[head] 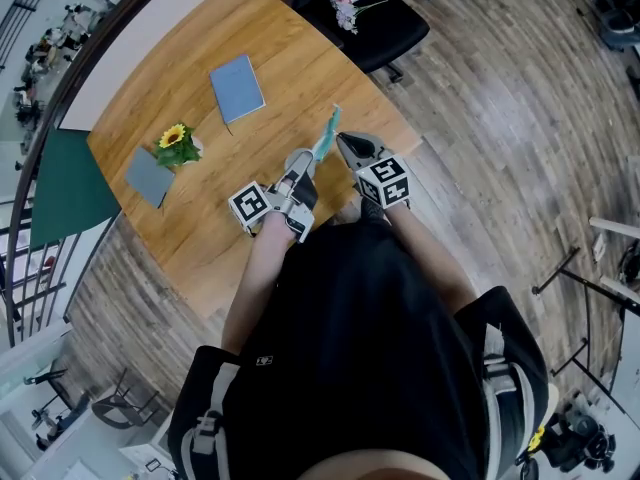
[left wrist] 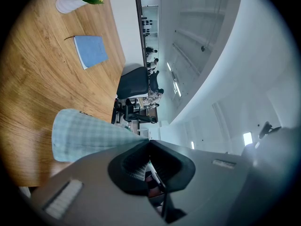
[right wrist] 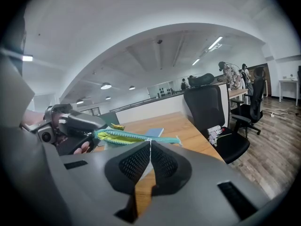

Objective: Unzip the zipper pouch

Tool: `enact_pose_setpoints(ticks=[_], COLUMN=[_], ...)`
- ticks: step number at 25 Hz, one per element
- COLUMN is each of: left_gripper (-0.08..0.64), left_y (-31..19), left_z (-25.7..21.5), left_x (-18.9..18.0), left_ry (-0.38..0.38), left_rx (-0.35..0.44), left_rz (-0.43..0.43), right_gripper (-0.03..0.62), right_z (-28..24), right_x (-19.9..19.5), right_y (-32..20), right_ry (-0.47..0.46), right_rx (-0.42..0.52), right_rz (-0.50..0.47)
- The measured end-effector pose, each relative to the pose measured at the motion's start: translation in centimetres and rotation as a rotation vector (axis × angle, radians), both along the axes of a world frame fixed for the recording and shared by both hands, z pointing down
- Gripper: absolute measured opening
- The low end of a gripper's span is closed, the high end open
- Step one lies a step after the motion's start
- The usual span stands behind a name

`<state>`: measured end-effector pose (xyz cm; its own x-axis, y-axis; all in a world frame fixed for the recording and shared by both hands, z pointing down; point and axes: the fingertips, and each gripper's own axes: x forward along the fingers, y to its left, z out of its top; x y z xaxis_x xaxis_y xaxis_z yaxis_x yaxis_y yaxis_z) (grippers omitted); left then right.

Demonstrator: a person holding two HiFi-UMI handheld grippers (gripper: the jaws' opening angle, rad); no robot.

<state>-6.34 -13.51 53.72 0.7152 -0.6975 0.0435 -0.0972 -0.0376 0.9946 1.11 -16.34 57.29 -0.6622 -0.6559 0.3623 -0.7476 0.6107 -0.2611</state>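
Observation:
A teal checked zipper pouch (head: 327, 134) hangs above the near edge of the wooden table (head: 200, 218), held between both grippers. My left gripper (head: 307, 158) is shut on one end of the pouch (left wrist: 89, 138), whose cloth runs into its jaws (left wrist: 149, 141). My right gripper (right wrist: 150, 142) is shut at the zipper line, on the zipper pull as far as I can tell. In the right gripper view the pouch (right wrist: 124, 136) gapes from the left gripper (right wrist: 96, 134) up to my jaws, showing yellow lining. The stretch beyond them is zipped. The right gripper (head: 343, 141) sits just right of the pouch.
A blue notebook (head: 237, 88) lies further back on the table. A sunflower in a small white pot (head: 176, 144) and a grey pad (head: 150, 176) sit at the left. A black office chair (head: 370, 18) stands beyond the table's far corner.

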Motion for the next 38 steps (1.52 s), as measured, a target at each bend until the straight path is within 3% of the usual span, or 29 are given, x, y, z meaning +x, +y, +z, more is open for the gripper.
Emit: enact_pose_setpoints(ticks=[38], left_gripper=[0.002], left_y=[1.2], left_z=[0.4], left_x=[5.9], left_ry=[-0.008], left_rx=[-0.001], left_rz=[-0.117], right_gripper=[0.009], right_z=[1.4], right_x=[6.2], right_y=[-0.9], right_ry=[0.024], right_rx=[-0.005], right_rz=[-0.109])
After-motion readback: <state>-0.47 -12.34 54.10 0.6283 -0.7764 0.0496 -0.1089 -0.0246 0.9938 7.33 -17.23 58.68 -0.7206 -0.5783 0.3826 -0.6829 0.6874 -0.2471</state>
